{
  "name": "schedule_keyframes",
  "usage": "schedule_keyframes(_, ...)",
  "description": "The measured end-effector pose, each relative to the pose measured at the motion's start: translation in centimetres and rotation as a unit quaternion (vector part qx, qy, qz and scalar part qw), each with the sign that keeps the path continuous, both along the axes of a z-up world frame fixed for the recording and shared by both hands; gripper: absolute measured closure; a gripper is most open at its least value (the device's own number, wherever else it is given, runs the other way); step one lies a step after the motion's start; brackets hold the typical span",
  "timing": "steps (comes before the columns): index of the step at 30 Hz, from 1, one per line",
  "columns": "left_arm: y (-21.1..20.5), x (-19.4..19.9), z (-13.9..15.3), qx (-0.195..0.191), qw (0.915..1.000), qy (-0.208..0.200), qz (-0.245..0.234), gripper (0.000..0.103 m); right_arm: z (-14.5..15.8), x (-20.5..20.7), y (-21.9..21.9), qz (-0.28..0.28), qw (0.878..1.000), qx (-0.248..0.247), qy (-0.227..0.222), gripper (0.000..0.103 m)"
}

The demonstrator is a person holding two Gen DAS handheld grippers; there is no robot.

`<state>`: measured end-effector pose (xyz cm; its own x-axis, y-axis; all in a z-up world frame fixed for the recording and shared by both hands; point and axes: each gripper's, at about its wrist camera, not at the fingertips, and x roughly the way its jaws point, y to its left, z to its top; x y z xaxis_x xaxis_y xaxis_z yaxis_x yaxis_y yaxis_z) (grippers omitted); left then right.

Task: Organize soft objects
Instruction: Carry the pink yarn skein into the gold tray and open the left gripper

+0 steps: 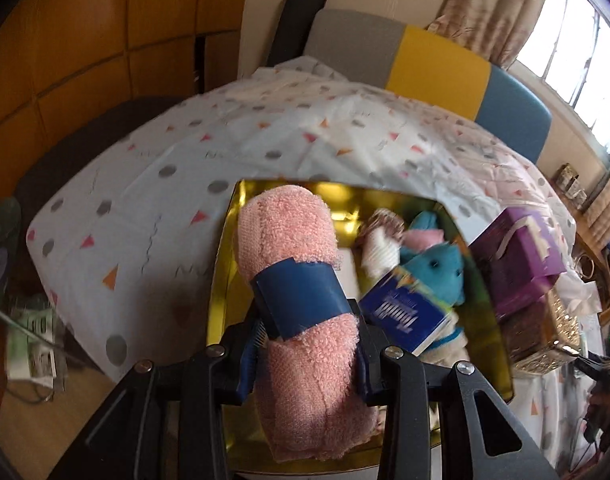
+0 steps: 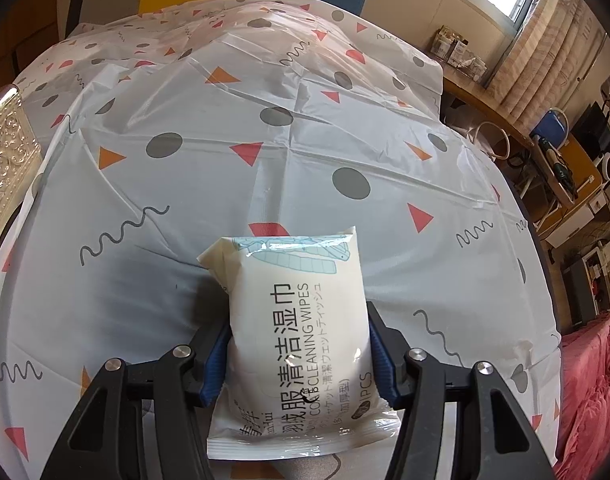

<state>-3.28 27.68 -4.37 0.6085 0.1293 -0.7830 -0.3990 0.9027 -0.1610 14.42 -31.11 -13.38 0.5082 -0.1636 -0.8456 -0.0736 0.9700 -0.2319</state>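
L gripper (image 1: 305,344) has its fingers clamped on a rolled pink towel (image 1: 293,280) w/ a blue band (image 1: 305,300) round its middle. The blue pads press both sides of the roll, which sticks out ahead of the fingers and hangs over the near-left part of a gold-lined box (image 1: 225,248). Inside that box, to the right of the towel: a blue tissue pack (image 1: 405,312), a teal plush toy (image 1: 437,264), something pink behind it and a brown-white soft item (image 1: 379,236), too blurred to name. A purple box (image 1: 521,256) sits just beside the gold box on the right, atop an ornate silver box (image 1: 545,344). All stand on a surface covered w/ a white patterned cloth (image 1: 177,184). Chair backs in grey, yellow and blue line the far edge.

R gripper (image 2: 301,356) has its fingers clamped on a white pack of cleaning wipes (image 2: 297,320), pads against both long sides, pack lengthwise betw. them, above the cloth (image 2: 265,152). The ornate silver box (image 2: 5,160) shows at the left edge, well apart from the pack.
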Motion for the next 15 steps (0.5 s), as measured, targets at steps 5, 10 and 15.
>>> schedule_keyframes(5,-0.3,1.0,-1.4,0.013,0.9997,0.02,-0.008,0.063,0.0,0.0,0.0,-0.003,1.0,0.001,0.0,0.044)
schedule_keyframes(10,-0.9,1.7,-3.4,0.012,0.9988,0.044,-0.017,0.056,0.0,0.1,-0.1,-0.006,1.0,0.007,0.001,0.044)
schedule_keyframes(15,-0.8,1.3,-4.1,0.017,0.9988,0.045,0.001,0.053,0.0,0.1,-0.3,-0.007,1.0,0.009,0.002,0.044)
